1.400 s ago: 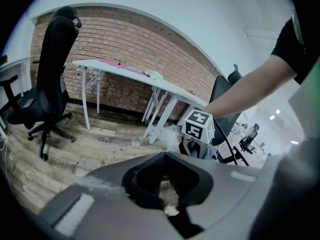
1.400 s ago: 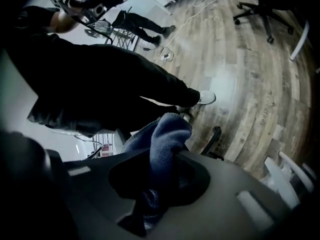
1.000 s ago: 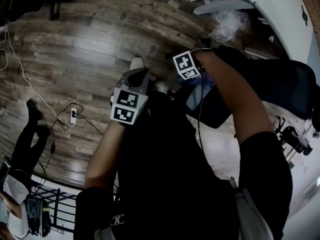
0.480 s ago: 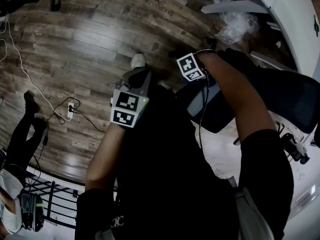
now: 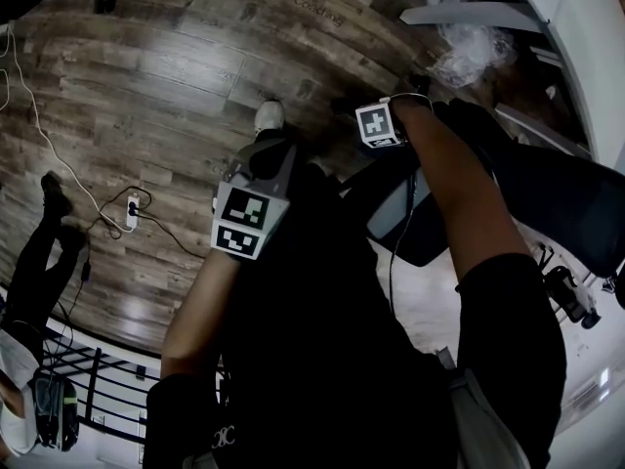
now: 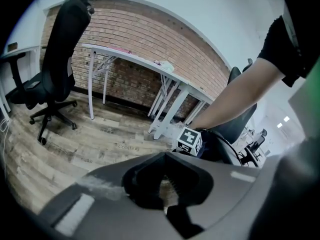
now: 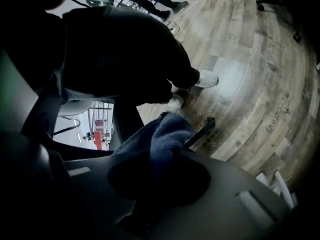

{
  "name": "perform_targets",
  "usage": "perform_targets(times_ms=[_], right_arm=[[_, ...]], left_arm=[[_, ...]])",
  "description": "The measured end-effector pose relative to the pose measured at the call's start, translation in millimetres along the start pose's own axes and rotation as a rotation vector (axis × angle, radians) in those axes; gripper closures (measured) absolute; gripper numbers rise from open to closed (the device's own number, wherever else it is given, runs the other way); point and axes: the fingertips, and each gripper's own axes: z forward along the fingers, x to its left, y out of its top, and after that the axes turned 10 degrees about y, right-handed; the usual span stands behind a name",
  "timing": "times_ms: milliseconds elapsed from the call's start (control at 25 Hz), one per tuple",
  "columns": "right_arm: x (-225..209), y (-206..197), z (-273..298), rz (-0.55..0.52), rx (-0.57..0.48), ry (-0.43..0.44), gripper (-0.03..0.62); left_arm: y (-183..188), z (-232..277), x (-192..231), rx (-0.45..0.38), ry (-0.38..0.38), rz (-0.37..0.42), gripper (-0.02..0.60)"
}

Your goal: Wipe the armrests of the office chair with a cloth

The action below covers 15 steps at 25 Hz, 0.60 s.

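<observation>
Right gripper (image 7: 159, 171) pinches a blue cloth (image 7: 162, 134) between its jaws, close to the office chair's (image 5: 552, 198) grey armrest (image 5: 394, 210). Left gripper (image 6: 167, 191) hangs apart from the chair, above the wood-plank floor (image 5: 146, 86), jaws pressed together on nothing.

Open wood floor (image 5: 146, 86) lies left; the office chair (image 5: 552, 198) and white table (image 5: 574, 18) crowd the right.

All 3 views were dim and strongly fisheye-curved, corners vignetted black. Pale glare lay on the wood floor (image 7: 231, 80); the nearest foreground was blurred.
</observation>
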Motion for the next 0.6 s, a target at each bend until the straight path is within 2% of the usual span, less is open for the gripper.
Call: perform_targets(times_ms=[160, 320, 440, 600], right_arm=[[-21.7, -12.1, 4.0, 0.082, -0.041, -0.053, 0.525], [-30.2, -37.9, 3.5, 0.132, 0.009, -0.082, 0.525], [-21.3, -57.4, -2.2, 0.178, 0.045, -0.049, 0.526], [2.2, -56.8, -10.7, 0.166, 0.017, 0.031, 0.526]], left_arm=[[-12.6, 0.1, 7.8, 0.019, 0.004, -0.012, 0.577], [-18.5, 2.0, 9.9, 0.034, 0.000, -0.017, 0.577], [-16.5, 3.2, 11.2, 0.039, -0.007, -0.007, 0.577], [-11.6, 0.1, 8.6, 0.048, -0.021, -0.004, 0.577]])
